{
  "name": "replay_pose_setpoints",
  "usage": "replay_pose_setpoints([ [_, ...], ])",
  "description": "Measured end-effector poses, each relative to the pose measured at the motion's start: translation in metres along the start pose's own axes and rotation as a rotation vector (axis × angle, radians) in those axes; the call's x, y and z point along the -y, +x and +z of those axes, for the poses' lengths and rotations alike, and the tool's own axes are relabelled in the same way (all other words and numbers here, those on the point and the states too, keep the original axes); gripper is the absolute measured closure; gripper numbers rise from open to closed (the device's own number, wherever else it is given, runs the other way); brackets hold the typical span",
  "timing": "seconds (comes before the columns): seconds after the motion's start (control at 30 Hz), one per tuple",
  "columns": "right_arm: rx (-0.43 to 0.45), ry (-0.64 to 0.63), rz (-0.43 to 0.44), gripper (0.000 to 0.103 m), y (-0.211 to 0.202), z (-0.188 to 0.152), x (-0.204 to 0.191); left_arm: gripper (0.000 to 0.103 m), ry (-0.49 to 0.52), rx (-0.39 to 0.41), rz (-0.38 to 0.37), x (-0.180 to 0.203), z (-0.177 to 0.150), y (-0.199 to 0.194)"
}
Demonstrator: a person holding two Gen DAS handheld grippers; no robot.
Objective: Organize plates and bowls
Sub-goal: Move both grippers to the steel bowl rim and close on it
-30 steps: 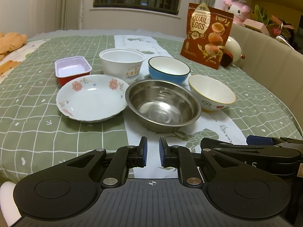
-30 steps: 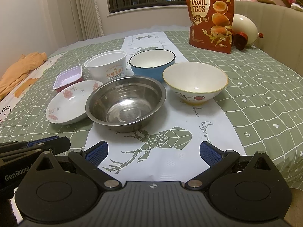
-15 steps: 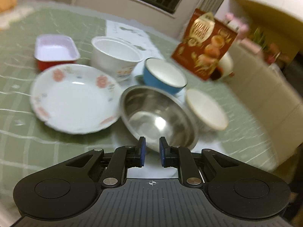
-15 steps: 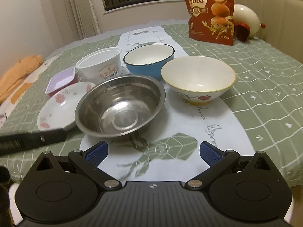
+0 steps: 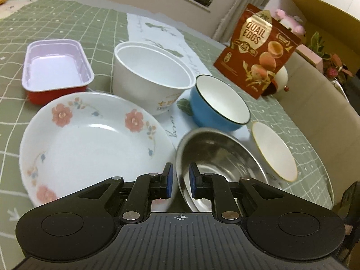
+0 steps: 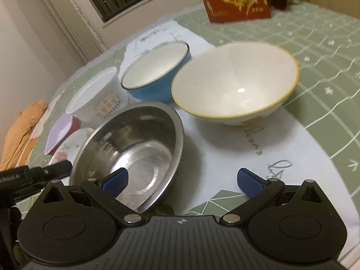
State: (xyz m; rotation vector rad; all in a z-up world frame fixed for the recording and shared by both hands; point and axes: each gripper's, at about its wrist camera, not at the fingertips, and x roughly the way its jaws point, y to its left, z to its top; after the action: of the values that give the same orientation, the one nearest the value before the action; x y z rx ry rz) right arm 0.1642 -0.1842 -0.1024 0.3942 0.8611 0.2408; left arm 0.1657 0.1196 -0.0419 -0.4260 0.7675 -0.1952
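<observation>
Tablecloth [image 5: 67, 22] of green check, crossed by a white runner [image 5: 155, 29], is seen under all the dishes. A floral plate [image 5: 90, 148] is set flat, nearest on the left in the left wrist view, just beside a steel bowl [image 6: 135, 148] whose mouth faces up. A white paper bowl [image 5: 153, 78] and a blue bowl [image 5: 216, 108] are placed behind these, upright, and a cream bowl [image 6: 236, 83] with a yellow rim is stood to the right of the steel one. A red tray [image 5: 56, 72] with a pale lining is laid with its long axis running away from the camera. A quail egg packet [image 5: 258, 51] is propped upright at the far side.

The left gripper [image 5: 179, 181] is held almost fully closed, the steel bowl's near rim seen in the narrow gap; whether it is pinched cannot be told. The right gripper [image 6: 181, 181] is spread wide, nothing held, one pad over the steel bowl.
</observation>
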Motion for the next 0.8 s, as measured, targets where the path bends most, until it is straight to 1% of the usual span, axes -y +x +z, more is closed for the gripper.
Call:
replay_pose_setpoints([
  [0.1,-0.01,0.001,0.005,0.0,0.006,0.001,0.002,0.086,0.0,-0.014,0.003,-0.003,0.006,0.014],
  [0.23,-0.05,-0.008,0.024,0.0,0.012,0.005,0.008,0.085,0.009,-0.05,0.007,-0.001,0.012,0.034],
  [0.3,-0.07,-0.002,0.032,0.0,0.012,0.008,0.01,0.081,0.066,-0.056,0.053,0.007,0.018,0.042],
  [0.33,-0.085,-0.011,0.028,0.0,0.014,0.01,0.007,0.08,0.099,-0.042,0.054,0.012,0.021,0.044],
  [0.4,-0.116,-0.083,0.001,0.0,0.017,0.011,-0.002,0.077,0.114,-0.023,0.015,0.016,0.024,0.044],
  [0.43,-0.112,-0.092,-0.012,0.0,0.016,0.01,-0.006,0.077,0.106,-0.009,-0.016,0.015,0.025,0.043],
  [0.5,-0.056,-0.084,-0.034,0.001,0.011,0.007,-0.013,0.077,0.071,0.016,-0.065,0.01,0.024,0.041],
  [0.53,-0.025,-0.102,-0.037,0.002,0.01,0.006,-0.017,0.077,0.07,0.016,-0.069,0.008,0.022,0.042],
  [0.57,0.014,-0.129,-0.051,0.006,0.008,0.005,-0.023,0.077,0.079,0.005,-0.066,0.007,0.021,0.043],
  [0.63,0.067,-0.177,-0.099,0.011,0.011,0.004,-0.036,0.079,0.069,-0.009,-0.072,0.001,0.018,0.045],
  [0.67,0.067,-0.186,-0.112,0.018,0.014,0.004,-0.04,0.081,0.051,-0.014,-0.09,-0.002,0.017,0.046],
  [0.7,0.053,-0.182,-0.112,0.027,0.019,0.005,-0.042,0.081,0.032,-0.023,-0.115,-0.005,0.017,0.048],
  [0.77,0.022,-0.158,-0.107,0.036,0.026,0.008,-0.045,0.081,0.015,-0.041,-0.141,-0.008,0.015,0.048],
  [0.8,0.021,-0.151,-0.114,0.037,0.028,0.008,-0.045,0.081,0.017,-0.049,-0.146,-0.007,0.014,0.048],
])
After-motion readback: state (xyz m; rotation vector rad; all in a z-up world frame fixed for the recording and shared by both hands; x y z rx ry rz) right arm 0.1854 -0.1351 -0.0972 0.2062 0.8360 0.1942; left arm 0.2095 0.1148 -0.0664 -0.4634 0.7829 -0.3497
